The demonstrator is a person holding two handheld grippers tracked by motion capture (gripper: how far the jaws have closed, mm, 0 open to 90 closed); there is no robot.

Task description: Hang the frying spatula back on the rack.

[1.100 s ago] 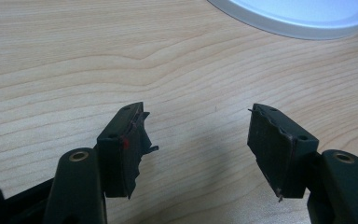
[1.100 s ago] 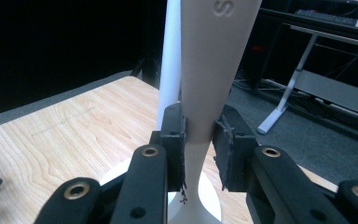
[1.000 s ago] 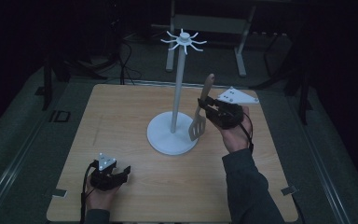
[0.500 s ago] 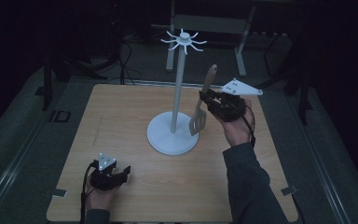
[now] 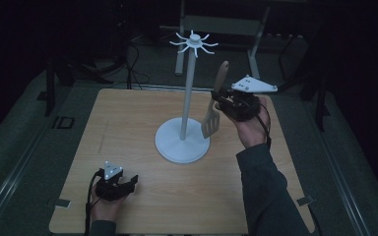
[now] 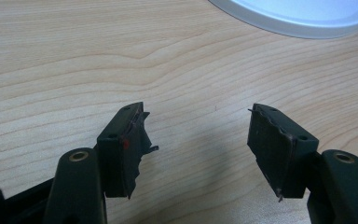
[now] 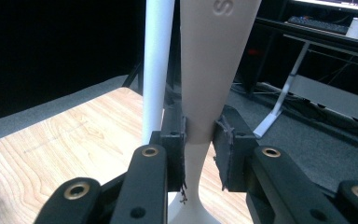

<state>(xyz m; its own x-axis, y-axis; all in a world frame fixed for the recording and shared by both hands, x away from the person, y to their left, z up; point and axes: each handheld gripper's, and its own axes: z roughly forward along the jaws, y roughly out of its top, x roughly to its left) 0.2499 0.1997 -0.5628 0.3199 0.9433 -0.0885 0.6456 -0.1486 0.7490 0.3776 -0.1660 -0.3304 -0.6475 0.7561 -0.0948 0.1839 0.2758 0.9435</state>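
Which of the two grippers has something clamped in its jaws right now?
The right gripper: its jaws are shut on the handle of the tan spatula, held beside the white stand. The left gripper rests open on the table.

Your right gripper [image 5: 220, 101], clamped on the spatula [image 5: 215, 101], stood just beside the white pole [image 5: 187, 93] of the rack, whose round base [image 5: 174, 147] lay under the blade. Bare table [image 5: 128, 118] lay open left of the pole, around your left gripper [image 5: 130, 183], jaws apart.
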